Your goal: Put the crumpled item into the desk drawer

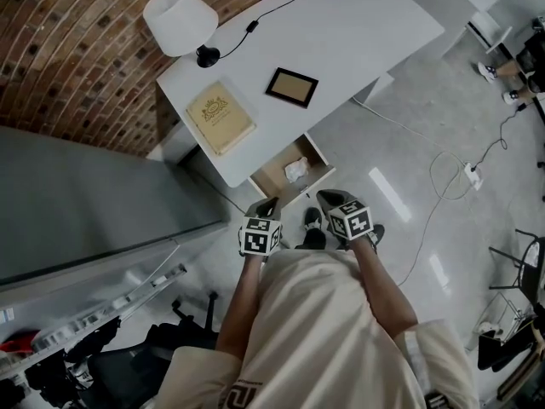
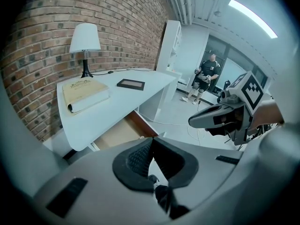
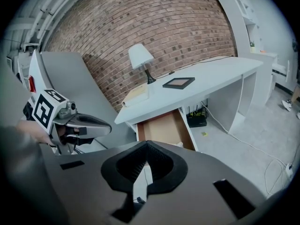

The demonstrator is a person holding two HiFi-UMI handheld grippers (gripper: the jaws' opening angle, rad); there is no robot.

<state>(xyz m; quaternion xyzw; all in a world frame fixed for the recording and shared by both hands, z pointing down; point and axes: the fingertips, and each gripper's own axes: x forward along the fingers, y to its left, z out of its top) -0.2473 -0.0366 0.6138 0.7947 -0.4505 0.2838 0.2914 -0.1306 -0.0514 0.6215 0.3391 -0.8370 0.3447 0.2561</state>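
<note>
Left tool and right tool, jaws together, empty, near the drawer.

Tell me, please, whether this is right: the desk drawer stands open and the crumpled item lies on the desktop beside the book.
Not quite: the head view shows the crumpled item lying inside the open drawer, not on the desktop beside the book.

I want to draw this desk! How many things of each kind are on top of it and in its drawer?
Table lamp: 1
Book: 1
Picture frame: 1
Crumpled white item, in the open drawer: 1
Total: 4
</note>
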